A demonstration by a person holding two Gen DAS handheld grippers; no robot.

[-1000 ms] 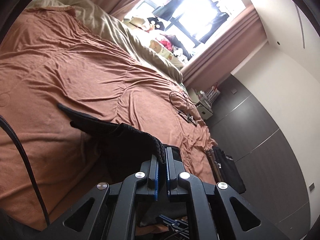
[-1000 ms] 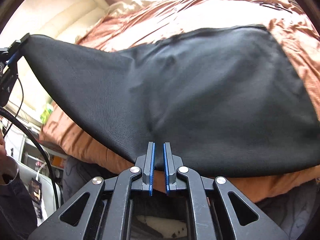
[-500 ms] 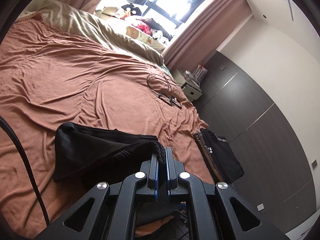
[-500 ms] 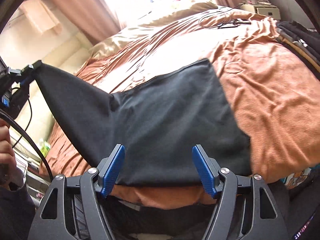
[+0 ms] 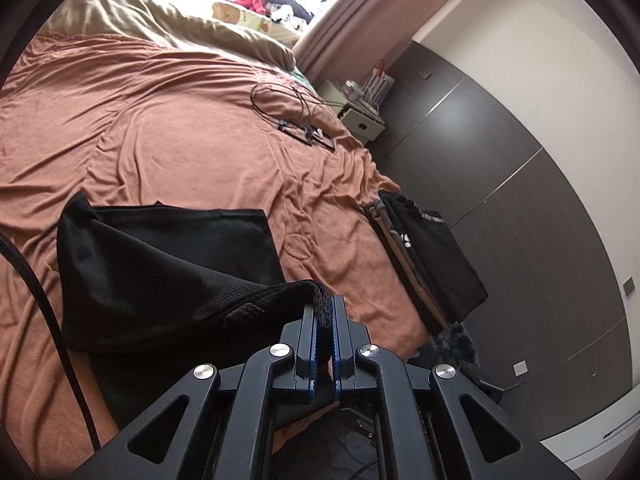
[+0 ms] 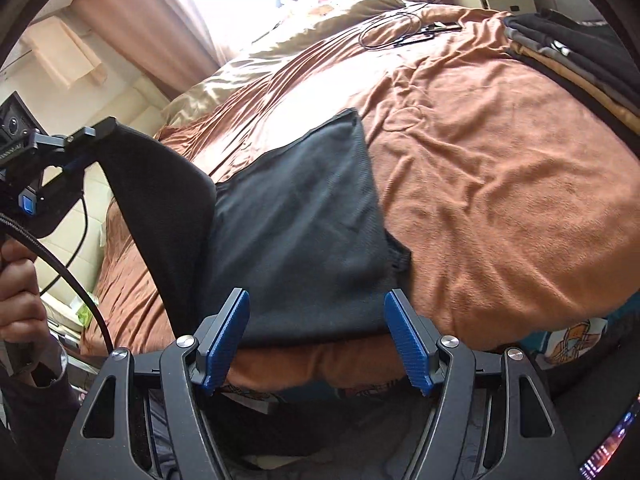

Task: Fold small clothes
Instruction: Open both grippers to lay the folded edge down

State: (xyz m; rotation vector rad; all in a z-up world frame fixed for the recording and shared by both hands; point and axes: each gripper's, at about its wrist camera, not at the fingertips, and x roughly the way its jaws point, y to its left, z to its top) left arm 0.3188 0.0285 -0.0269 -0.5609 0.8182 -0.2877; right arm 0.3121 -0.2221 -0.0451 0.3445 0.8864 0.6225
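Observation:
A black mesh garment (image 5: 160, 264) lies partly folded on the brown bedspread (image 5: 180, 152). My left gripper (image 5: 325, 312) is shut on one corner of it and holds that corner up over the rest of the cloth. In the right wrist view the same black garment (image 6: 296, 232) lies flat near the bed's front edge, with its left flap lifted by the left gripper (image 6: 92, 132). My right gripper (image 6: 320, 336) stands open just short of the garment's near edge, nothing between its blue pads (image 6: 408, 340).
A stack of folded clothes (image 5: 432, 256) sits at the bed's right edge. A coiled black cable (image 5: 288, 108) lies further up the bedspread, by a beige pillow (image 5: 172, 24). A person's hand (image 6: 20, 280) holds the left gripper's handle. Dark wardrobe doors (image 5: 500, 168) stand right.
The right gripper let go of the garment's near edge and opened wide, then backed away. The left gripper carried its corner across, so the cloth now folds over itself.

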